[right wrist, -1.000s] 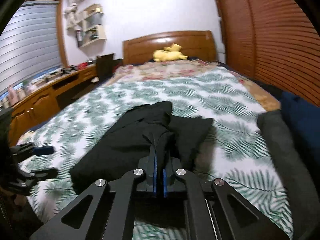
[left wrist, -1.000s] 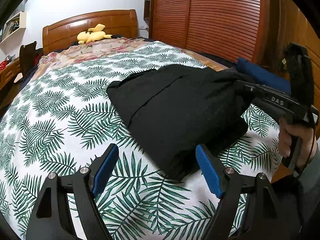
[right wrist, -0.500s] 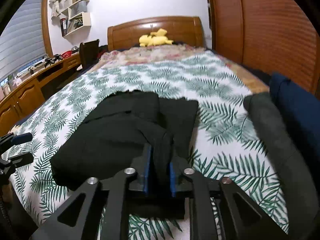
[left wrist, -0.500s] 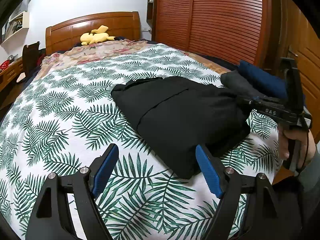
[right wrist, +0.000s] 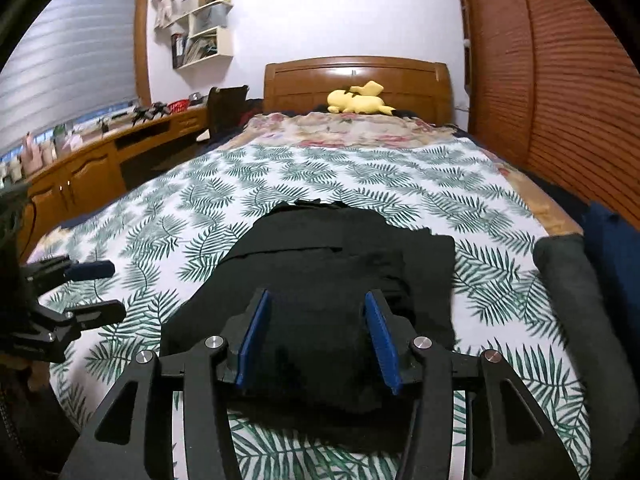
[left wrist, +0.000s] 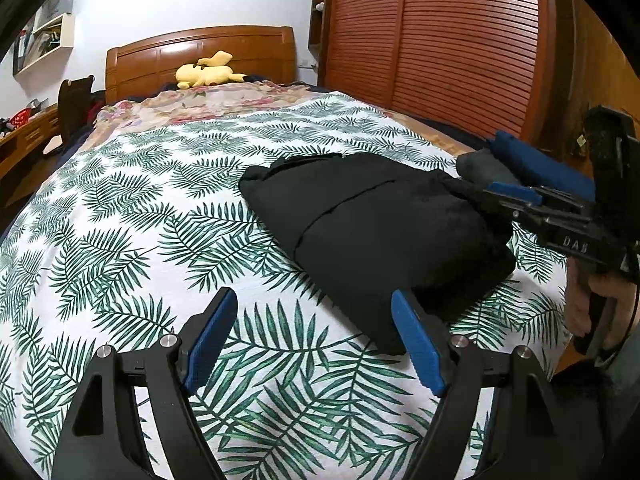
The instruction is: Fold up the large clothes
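Observation:
A folded black garment (left wrist: 380,224) lies on the palm-print bedspread (left wrist: 140,220) near the bed's foot; it also shows in the right wrist view (right wrist: 320,280). My left gripper (left wrist: 316,340) is open and empty, just in front of the garment's near corner. My right gripper (right wrist: 316,340) is open, its blue pads either side of the garment's near edge, not pinching it. It shows from the side in the left wrist view (left wrist: 516,196), at the garment's right end.
A grey folded item (right wrist: 568,288) and a navy one (right wrist: 616,256) lie along the bed's right edge. A yellow plush (right wrist: 356,100) sits by the wooden headboard. A slatted wardrobe (left wrist: 440,40) stands to the right, a desk (right wrist: 100,152) to the left.
My right gripper was shut on the garment's edge one second ago; it has lowered the cloth onto the bed and opened. The left gripper stayed open, barely moving.

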Motion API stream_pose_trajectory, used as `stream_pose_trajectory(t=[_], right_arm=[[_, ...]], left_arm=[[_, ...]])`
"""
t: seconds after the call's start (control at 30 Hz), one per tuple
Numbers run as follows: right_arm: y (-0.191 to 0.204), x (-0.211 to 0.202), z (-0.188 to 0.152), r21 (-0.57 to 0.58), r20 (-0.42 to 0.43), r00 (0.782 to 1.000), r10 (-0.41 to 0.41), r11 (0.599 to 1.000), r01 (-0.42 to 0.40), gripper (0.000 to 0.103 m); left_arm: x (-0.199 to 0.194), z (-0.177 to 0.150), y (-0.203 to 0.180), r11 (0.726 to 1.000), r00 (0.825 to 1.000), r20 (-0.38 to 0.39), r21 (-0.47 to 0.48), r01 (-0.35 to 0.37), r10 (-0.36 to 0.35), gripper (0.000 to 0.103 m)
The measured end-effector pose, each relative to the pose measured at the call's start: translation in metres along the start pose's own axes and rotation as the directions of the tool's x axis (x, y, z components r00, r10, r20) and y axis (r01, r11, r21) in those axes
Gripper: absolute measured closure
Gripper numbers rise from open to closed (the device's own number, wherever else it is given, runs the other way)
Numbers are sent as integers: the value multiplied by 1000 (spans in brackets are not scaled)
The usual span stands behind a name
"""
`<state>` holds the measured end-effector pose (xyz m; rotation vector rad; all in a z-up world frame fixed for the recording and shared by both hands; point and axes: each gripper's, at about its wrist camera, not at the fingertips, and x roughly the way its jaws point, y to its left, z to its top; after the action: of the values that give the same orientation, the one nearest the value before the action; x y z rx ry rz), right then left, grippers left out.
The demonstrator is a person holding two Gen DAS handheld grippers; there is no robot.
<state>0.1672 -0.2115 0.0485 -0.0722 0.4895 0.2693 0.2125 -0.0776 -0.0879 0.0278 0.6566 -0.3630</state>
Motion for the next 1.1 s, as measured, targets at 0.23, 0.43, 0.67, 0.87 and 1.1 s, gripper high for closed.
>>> stream_pose_trajectory(t=[0.23,0.43,0.67,0.87,1.1], right_arm=[[1,-13,7,11,75,993,-90,996,89,52],[-1,-39,-2,70,160,982,-96,994,86,52],[19,-26,-11,19,95,995,18,1000,-20,52],[33,18,-21,6,-71,997,29,1000,-28,52],[22,37,-27,39,-173,985,-20,999,27,52]], left_arm=[[-1,-4,11,1000,1000,-9,-18,8,-8,23],[-6,-8,19,1000,1000,-4,-27,15,-16,19],[-5,-7,26,999,1000,0,-40,7,-7,17],[4,-2,26,1000,1000,-3,-21,10,-10,17],[22,9,29,1000,1000,-16,15,22,-22,17]])
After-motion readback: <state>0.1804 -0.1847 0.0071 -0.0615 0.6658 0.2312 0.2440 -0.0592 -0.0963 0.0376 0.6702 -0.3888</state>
